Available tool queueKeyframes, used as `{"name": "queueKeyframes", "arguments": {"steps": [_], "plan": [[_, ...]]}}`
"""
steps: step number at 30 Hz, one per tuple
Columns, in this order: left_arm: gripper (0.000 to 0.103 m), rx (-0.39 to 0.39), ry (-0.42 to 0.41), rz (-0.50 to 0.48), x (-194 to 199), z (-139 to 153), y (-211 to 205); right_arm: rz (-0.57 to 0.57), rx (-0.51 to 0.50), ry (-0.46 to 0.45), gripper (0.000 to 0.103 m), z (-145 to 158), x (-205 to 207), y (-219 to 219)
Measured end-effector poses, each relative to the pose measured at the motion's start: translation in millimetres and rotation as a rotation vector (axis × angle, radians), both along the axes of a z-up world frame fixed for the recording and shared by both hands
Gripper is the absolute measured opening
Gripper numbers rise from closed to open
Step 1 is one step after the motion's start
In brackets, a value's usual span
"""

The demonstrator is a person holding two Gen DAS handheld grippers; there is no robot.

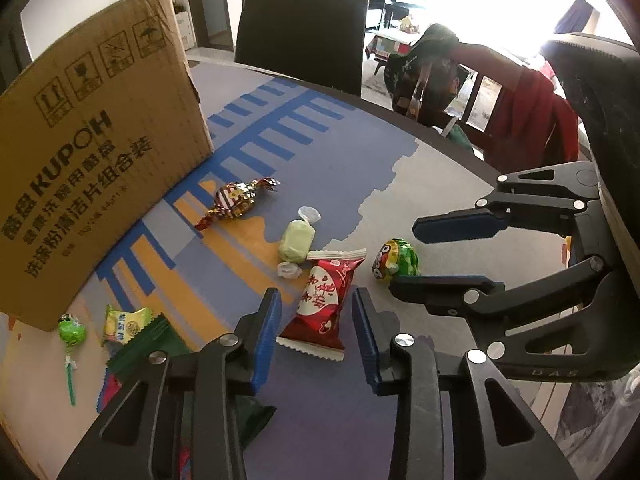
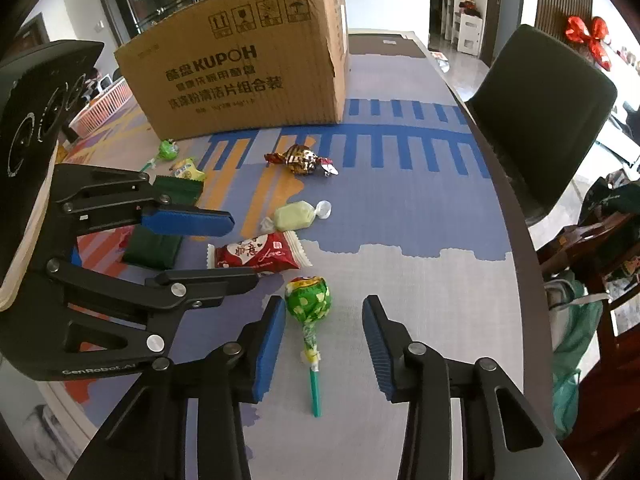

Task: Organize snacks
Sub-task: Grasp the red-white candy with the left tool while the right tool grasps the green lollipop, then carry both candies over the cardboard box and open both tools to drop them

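Straddling the red snack packet (image 1: pixel 320 302), the left gripper (image 1: pixel 314 336) hangs with its blue-padded fingers spread and nothing between them; the packet, printed with white Chinese characters and the word "Love", lies flat on the bench (image 1: pixel 360 168). The right gripper (image 2: pixel 324 344) is likewise spread wide, its fingers either side of a green lollipop (image 2: pixel 309 300) whose stick points back toward the camera. "GenRobot.AI" is printed on the left gripper's body in the right wrist view.

Seven snacks show in all: two green lollipops, counting the second lollipop (image 2: pixel 168 150) by the box, one red packet, one pale green wrapped sweet (image 2: pixel 298 216), one foil-wrapped candy (image 2: pixel 300 159) in gold and red, one small yellow packet (image 2: pixel 187 169) and one dark green packet (image 2: pixel 160 232).

Behind them stands a cardboard box (image 2: pixel 248 76) marked "KUPOH" above Chinese text and four handling symbols. A mat in purple, blue, orange and grey covers the bench. Two dark chairs stand at the bench's edge.
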State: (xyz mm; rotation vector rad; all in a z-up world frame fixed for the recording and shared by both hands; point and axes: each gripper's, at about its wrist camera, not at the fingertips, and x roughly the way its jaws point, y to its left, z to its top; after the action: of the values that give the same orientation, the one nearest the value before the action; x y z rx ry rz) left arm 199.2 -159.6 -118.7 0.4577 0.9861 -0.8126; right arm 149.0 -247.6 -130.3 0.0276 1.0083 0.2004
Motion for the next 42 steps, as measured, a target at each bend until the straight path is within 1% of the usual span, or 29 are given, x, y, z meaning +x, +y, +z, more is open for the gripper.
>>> {"name": "queueKeyframes", "arguments": {"steps": [6,10,13,15,21,24,29,33,35,40,42], "plan": [[0.031,-0.003,0.028,0.020,2.3,-4.6,-2.4,0.004,0.015,0.015,0.037,-4.9,2.1,-1.9],[0.024,-0.008,0.040,0.036,2.2,-6.2,-3.0,0.013,0.018,0.010,0.030,-4.9,3.6,-0.8],[0.023,-0.022,0.051,0.060,1.5,-6.1,0.1,0.016,0.026,0.009,0.026,-5.8,4.9,0.4],[0.023,-0.031,0.058,0.075,0.3,-5.6,3.0,0.012,0.028,0.006,0.026,-5.9,5.0,0.8],[0.023,-0.071,0.039,0.151,-6.8,4.3,16.3,-0.008,0.035,-0.004,0.026,-1.8,0.3,-0.8],[0.022,-0.096,0.029,0.181,-9.1,9.4,21.5,-0.013,0.041,-0.018,0.026,4.6,-2.9,-0.1],[0.021,-0.108,0.018,0.203,-11.3,13.5,27.3,-0.002,0.035,-0.053,0.026,18.0,-7.7,5.5],[0.021,-0.087,0.033,0.210,-11.2,7.9,27.0,0.002,0.022,-0.060,0.026,21.7,-9.1,9.9],[0.018,-0.065,0.037,0.210,-11.0,2.8,24.9,0.005,0.023,-0.051,0.026,19.7,-8.7,10.8],[0.019,-0.050,0.033,0.208,-10.1,2.8,22.5,0.006,0.029,-0.027,0.026,13.0,-11.1,10.8],[0.020,-0.050,0.045,0.215,-9.1,2.6,21.8,0.005,0.034,-0.018,0.026,11.1,-11.6,10.5]]}}
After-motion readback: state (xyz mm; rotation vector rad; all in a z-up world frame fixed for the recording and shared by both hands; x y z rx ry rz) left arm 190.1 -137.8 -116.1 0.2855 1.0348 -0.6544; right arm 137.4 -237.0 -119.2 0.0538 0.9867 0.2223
